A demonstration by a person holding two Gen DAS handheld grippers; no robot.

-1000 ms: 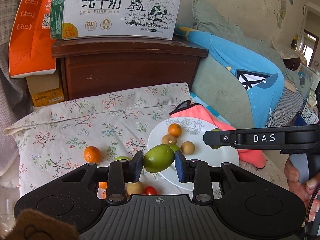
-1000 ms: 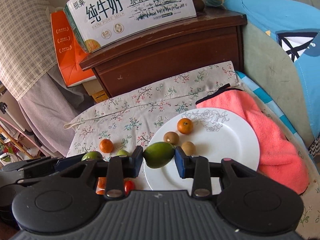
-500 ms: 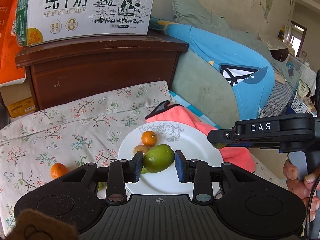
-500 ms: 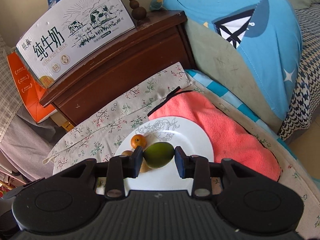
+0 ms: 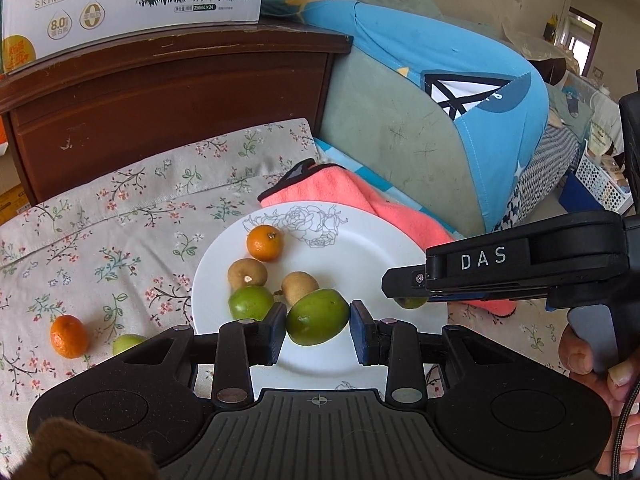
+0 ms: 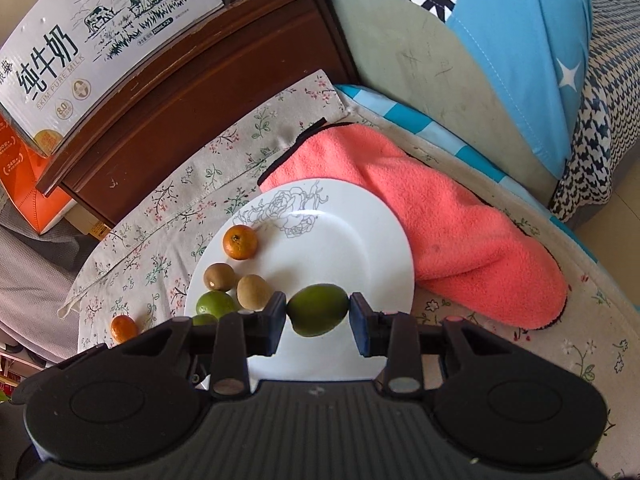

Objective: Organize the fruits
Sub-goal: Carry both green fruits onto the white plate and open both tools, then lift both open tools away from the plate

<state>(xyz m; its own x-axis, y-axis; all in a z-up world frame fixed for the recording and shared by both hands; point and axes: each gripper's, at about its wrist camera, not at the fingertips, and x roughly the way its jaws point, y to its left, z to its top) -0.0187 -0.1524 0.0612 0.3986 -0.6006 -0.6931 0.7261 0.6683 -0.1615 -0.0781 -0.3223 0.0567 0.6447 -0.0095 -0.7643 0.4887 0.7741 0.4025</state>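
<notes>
Your left gripper (image 5: 318, 326) tilts downward, its fingers (image 5: 276, 326) clamped on a green fruit (image 5: 317, 317). Your right gripper (image 6: 318, 320) also tilts downward, pinching a second green fruit (image 6: 318, 309). Your right hand (image 5: 600, 384) wraps that gripper's handle, fingertips curled round its front.

At lower centre, the right gripper (image 6: 318, 316) clamps an oval green fruit (image 6: 317, 309) over the white round ceramic plate (image 6: 360, 248).
</notes>
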